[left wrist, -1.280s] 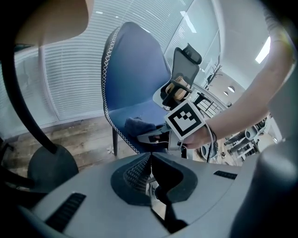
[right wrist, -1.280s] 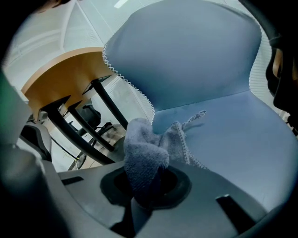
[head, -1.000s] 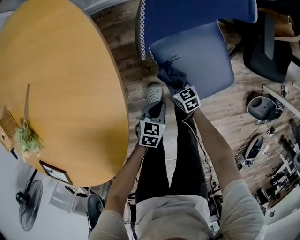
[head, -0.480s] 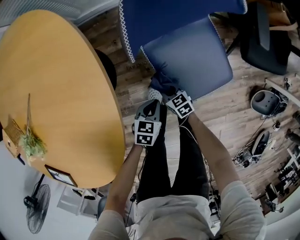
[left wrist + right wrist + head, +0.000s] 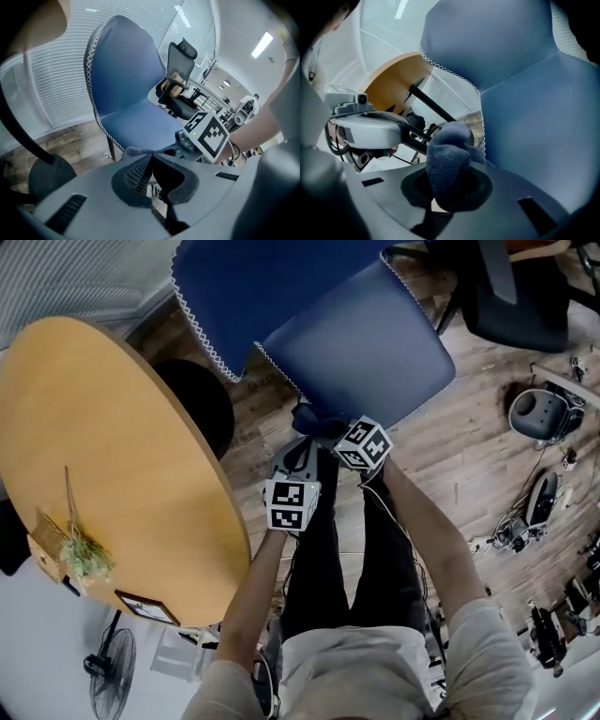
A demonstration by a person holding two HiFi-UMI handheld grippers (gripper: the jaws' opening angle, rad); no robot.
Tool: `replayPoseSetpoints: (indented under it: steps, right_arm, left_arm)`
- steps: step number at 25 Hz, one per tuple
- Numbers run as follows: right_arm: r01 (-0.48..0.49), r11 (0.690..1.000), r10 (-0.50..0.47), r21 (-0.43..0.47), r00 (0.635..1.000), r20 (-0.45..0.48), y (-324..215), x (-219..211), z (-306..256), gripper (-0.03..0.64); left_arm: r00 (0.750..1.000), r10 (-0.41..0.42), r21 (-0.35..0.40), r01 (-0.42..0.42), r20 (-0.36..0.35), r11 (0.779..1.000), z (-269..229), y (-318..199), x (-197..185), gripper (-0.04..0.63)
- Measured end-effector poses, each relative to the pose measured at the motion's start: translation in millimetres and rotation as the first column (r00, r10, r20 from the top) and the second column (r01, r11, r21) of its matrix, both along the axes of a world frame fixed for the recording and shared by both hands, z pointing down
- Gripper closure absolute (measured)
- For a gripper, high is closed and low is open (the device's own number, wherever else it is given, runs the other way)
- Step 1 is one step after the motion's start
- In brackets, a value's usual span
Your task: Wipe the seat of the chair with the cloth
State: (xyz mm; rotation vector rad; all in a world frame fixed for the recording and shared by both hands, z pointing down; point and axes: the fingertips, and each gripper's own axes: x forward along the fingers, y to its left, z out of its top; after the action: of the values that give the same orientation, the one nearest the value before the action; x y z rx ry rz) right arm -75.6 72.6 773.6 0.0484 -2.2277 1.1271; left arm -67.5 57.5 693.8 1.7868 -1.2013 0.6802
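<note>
My right claw [image 5: 445,190] is clamped on the cloth [image 5: 447,157], a dark blue bunch that bulges up out of the jaws and hides most of them. Straight ahead of this claw and off to its right is the blue seat [image 5: 534,122] of the chair, with its white stitched edge running just past the cloth. From my head, the cloth [image 5: 309,418] sits at the near edge of the seat [image 5: 361,348], at the tip of my right claw [image 5: 323,427]. I cannot tell whether the cloth presses on the seat or only hangs beside it.

My left claw [image 5: 150,171] has its jaws closed together with nothing between them. It hangs just to the left of the right one and a little nearer to me [image 5: 302,456], above my legs. The chair's seat [image 5: 140,124] lies ahead of it and the chair back [image 5: 122,65] rises beyond. The round wooden table [image 5: 103,456] stands to the left of both claws.
</note>
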Motion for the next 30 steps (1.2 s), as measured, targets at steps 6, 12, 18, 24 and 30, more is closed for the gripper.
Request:
replayPoseSetpoints:
  steps: [6, 12, 18, 24, 30]
  right_arm:
    - [-0.073, 0.977, 0.105, 0.201, 0.983, -0.153, -42.4, 38.2, 19.4, 0.565]
    - [0.281, 0.81, -0.14, 0.514, 0.945, -0.296, -45.0, 48.0, 20.0, 0.56]
    - [0.246, 0.807, -0.084, 0.537, 0.947, -0.309, -67.4, 64.6, 23.9, 0.557]
    - [0.268, 0.792, -0.087, 0.549, 0.939, -0.334, -106.1, 98.9, 30.1, 0.557]
    - [0.334, 0.747, -0.147, 0.575, 0.926, -0.346, -132.5, 124.2, 29.5, 0.557]
  left_arm:
    - [0.998, 0.062, -0.006, -0.062, 0.029, 0.998, 3.3, -11.0, 3.4, 0.568]
    - [0.995, 0.087, -0.008, -0.087, 0.051, 0.996, 0.8, -28.2, 19.1, 0.568]
    - [0.995, 0.082, -0.016, -0.082, 0.06, 0.997, -0.4, -41.3, 28.8, 0.568]
    - [0.995, 0.086, -0.027, -0.085, 0.055, 0.996, 6.6, -53.6, 52.0, 0.568]
    - [0.995, 0.099, -0.05, -0.097, 0.033, 0.994, 10.2, -69.6, 81.1, 0.568]
